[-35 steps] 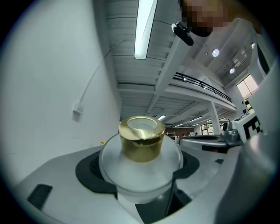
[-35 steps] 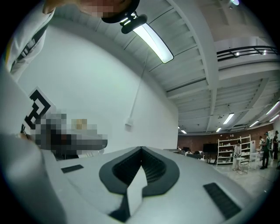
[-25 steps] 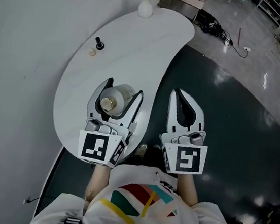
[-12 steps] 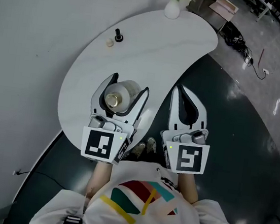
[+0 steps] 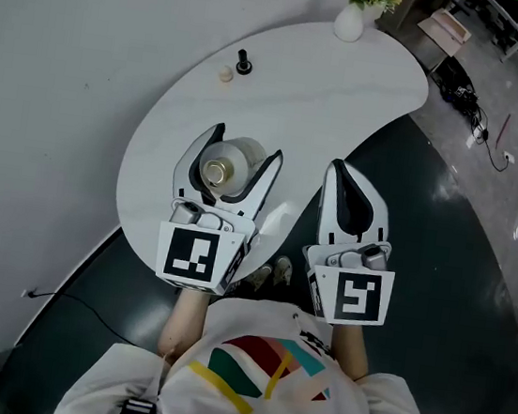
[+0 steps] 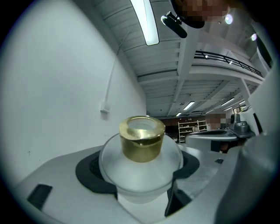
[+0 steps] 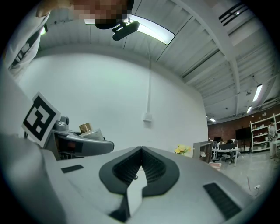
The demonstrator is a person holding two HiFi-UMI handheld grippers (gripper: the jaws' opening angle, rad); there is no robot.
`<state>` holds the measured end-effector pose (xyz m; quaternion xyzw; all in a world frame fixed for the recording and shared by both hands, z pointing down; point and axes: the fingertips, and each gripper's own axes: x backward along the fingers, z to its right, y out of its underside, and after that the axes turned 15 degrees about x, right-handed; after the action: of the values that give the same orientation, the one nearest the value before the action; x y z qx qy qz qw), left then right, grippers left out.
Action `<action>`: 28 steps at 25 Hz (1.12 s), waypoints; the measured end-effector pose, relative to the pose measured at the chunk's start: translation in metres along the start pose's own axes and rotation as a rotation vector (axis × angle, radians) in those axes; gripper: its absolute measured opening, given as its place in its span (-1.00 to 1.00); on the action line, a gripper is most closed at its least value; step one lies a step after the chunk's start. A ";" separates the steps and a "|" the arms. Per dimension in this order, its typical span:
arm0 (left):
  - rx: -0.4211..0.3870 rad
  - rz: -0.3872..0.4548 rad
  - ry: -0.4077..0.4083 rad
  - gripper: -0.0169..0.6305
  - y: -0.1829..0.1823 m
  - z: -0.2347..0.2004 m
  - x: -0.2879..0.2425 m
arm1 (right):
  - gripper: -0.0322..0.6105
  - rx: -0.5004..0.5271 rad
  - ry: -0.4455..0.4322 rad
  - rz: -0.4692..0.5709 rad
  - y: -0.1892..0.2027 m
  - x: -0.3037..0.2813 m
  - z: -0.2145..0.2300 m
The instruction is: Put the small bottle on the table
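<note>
Centre frame, the left gripper (image 5: 247, 145) clamps an upright frosted-glass small bottle with gold cap (image 5: 228, 165), apparently above the white curved table (image 5: 333, 78). The right gripper (image 5: 342, 168) beside it is pinched together, empty.

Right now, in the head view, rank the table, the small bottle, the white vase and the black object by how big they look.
1. table
2. small bottle, though nearer the camera
3. white vase
4. black object
</note>
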<state>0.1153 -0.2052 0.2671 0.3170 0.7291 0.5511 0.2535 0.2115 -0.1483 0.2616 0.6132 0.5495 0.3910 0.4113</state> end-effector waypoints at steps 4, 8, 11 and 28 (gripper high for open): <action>-0.030 -0.011 -0.064 0.15 -0.002 -0.031 -0.014 | -0.87 -0.016 -0.056 -0.015 0.006 -0.016 -0.008; -0.055 -0.014 -0.126 0.15 0.000 -0.069 -0.031 | -0.86 -0.024 -0.100 -0.031 0.015 -0.035 -0.020; -0.071 -0.028 -0.174 0.15 0.006 -0.100 -0.045 | -0.86 -0.026 -0.139 -0.047 0.023 -0.049 -0.031; -0.053 -0.089 -0.340 0.15 0.078 -0.260 -0.111 | -0.86 -0.032 -0.338 -0.149 0.094 -0.110 -0.103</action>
<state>0.0170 -0.4391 0.4134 0.3660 0.6744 0.4969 0.4054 0.1388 -0.2552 0.3833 0.6212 0.5101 0.2597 0.5353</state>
